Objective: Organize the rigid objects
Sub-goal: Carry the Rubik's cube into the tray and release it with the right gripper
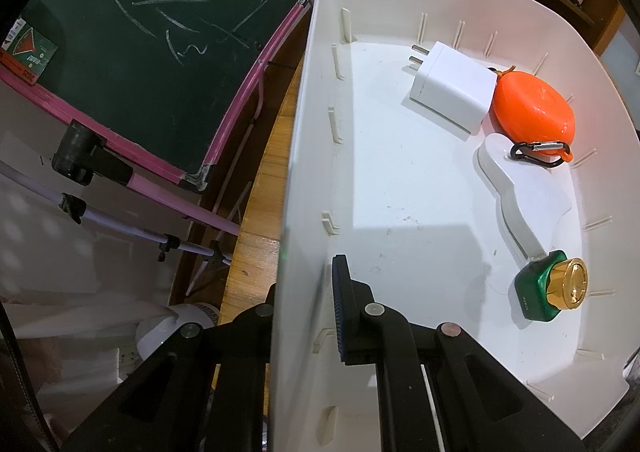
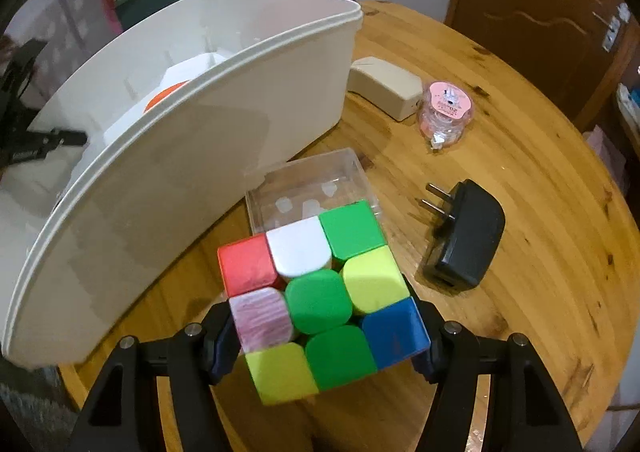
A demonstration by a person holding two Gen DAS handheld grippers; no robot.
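Your right tongs [image 2: 324, 336] pinch the puzzle cube [image 2: 320, 300] by opposite faces above the surface [image 2: 520, 172], beside the white bin [image 2: 160, 172]. Rigid, light, slick plastic; layers may twist. Left tongs [image 1: 308, 316] clamp the bin's wall.

Left wrist view: left gripper [image 1: 310, 308] — outer finger hidden behind the white bin [image 1: 304, 156] wall; only the inner pad shows.

Right wrist view: bin wall hides most of the contents, only an orange case [image 2: 166, 98] sliver showing at 11 o'clock. Puzzle cube [image 2: 320, 302] covers part of the clear box [image 2: 312, 188] and both pads. Pink jar [image 2: 446, 112] label too small to read.
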